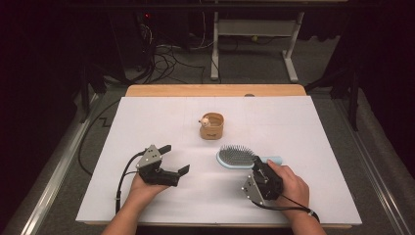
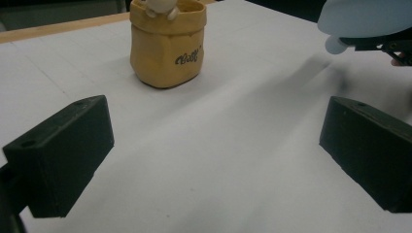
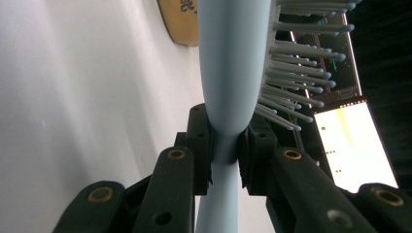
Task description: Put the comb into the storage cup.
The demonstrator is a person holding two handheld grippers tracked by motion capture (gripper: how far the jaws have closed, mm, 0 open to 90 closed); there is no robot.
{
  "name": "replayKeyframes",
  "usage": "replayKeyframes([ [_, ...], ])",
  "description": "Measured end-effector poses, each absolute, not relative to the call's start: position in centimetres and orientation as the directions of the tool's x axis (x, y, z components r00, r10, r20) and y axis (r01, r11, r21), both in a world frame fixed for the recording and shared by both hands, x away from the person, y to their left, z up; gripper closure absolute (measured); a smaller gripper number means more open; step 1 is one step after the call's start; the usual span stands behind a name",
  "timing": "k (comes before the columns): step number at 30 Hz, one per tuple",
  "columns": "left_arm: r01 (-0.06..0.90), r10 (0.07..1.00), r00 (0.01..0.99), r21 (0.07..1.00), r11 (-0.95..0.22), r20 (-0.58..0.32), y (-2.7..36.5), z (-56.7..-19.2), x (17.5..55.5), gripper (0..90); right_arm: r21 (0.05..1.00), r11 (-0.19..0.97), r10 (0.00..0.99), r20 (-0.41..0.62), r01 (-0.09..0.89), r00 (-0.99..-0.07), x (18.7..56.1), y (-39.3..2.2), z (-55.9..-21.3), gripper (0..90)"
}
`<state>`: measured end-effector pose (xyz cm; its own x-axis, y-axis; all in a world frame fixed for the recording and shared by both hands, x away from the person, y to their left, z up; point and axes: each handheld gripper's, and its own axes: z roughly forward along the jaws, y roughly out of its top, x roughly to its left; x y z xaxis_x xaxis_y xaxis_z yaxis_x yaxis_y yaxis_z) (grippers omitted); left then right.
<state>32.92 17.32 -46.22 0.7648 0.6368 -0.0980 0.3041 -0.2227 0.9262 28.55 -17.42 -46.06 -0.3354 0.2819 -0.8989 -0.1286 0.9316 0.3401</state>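
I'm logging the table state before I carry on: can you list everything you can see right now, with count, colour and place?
hairbrush: one, light blue with grey bristles, right of centre on the table, gripped at the neck of its handle
pot: one, tan with dark lettering, past the brush near the table's middle, a small pale figure at its rim
table: one, white top with a wooden far edge
desk frame: one, white, on the floor beyond the table
cables: several, dark, on the floor behind
left gripper: one, black, jaws apart over bare table
right gripper: one, black, clamped on the hairbrush
hands: two, one on each gripper
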Motion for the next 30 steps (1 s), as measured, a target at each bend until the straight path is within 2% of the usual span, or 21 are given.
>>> replayKeyframes([
  [13,0.302,0.643,0.756,0.936,-0.182,-0.119,17.9,-46.3,32.8,0.0,0.472,0.875,0.410,-0.841,-0.109,-0.354,28.3,-18.1,-44.6,78.4],
  [30,0.290,0.660,0.744,0.941,-0.177,-0.105,18.2,-46.3,32.7,0.0,0.708,0.705,0.626,-0.649,-0.042,-0.432,28.8,-19.8,-43.3,78.5],
])
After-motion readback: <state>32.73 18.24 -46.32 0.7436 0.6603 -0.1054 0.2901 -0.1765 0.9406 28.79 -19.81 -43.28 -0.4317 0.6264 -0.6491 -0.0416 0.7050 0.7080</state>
